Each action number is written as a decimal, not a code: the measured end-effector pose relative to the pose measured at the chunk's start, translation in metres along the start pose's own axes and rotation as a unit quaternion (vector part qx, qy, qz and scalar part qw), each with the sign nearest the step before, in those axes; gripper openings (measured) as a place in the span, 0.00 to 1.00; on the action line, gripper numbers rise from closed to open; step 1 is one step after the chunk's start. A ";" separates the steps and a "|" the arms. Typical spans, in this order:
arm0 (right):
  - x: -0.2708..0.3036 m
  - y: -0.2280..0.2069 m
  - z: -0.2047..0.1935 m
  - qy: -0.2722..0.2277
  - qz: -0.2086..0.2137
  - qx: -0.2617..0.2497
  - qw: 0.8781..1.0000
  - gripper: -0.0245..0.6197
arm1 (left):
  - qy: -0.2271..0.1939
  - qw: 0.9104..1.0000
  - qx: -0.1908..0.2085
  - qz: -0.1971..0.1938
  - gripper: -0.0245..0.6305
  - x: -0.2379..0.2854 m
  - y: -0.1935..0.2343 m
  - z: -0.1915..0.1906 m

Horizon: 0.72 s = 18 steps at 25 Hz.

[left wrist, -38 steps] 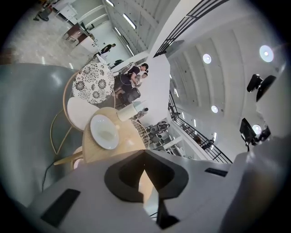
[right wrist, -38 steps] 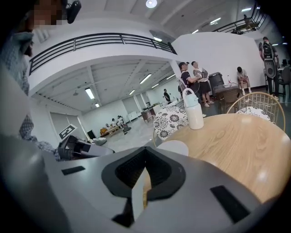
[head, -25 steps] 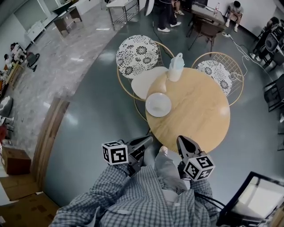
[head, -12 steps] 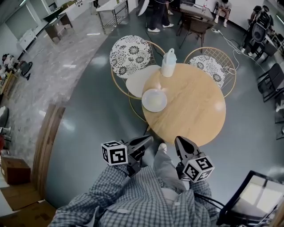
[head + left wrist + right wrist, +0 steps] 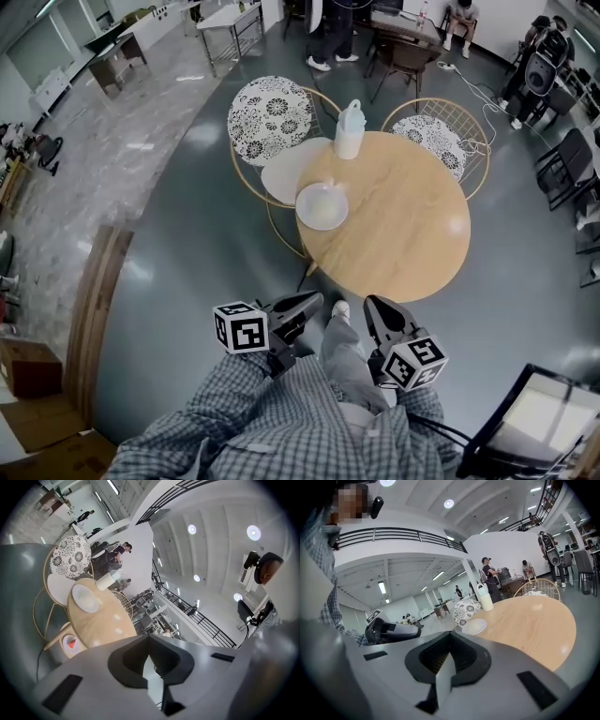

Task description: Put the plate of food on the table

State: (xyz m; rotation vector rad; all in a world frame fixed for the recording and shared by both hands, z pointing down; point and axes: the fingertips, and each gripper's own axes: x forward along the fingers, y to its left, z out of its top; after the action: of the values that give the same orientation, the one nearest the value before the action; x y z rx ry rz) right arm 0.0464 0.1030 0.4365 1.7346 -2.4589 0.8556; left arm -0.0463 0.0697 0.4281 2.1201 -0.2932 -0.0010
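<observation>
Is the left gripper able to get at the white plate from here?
Probably not yet: the left gripper sits shut, well short of the plate; only open floor lies between, nothing blocking.

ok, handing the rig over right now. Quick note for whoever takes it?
Left gripper: shut, empty.
Right gripper: shut, empty. Both are held near the person's body, on the near side of the table, touching nothing.
Plate: flat on the table near its left edge, with a white jug at the far edge.
Done: the plate looks placed.
Left: nothing obvious. What is on the plate can't be made out.
</observation>
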 end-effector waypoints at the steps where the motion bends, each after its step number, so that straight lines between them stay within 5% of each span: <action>1: -0.002 0.001 -0.003 0.001 -0.001 0.000 1.000 0.05 | 0.002 1.000 0.001 -0.001 0.05 -0.001 -0.001 -0.003; 18: -0.023 0.014 -0.019 -0.003 -0.009 -0.001 1.000 0.05 | 0.013 1.000 0.008 -0.019 0.05 -0.007 -0.019 -0.026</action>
State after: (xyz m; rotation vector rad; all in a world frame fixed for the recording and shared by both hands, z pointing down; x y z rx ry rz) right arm 0.0374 0.1342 0.4392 1.7585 -2.4414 0.8470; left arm -0.0460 0.1025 0.4258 2.1405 -0.2378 0.0079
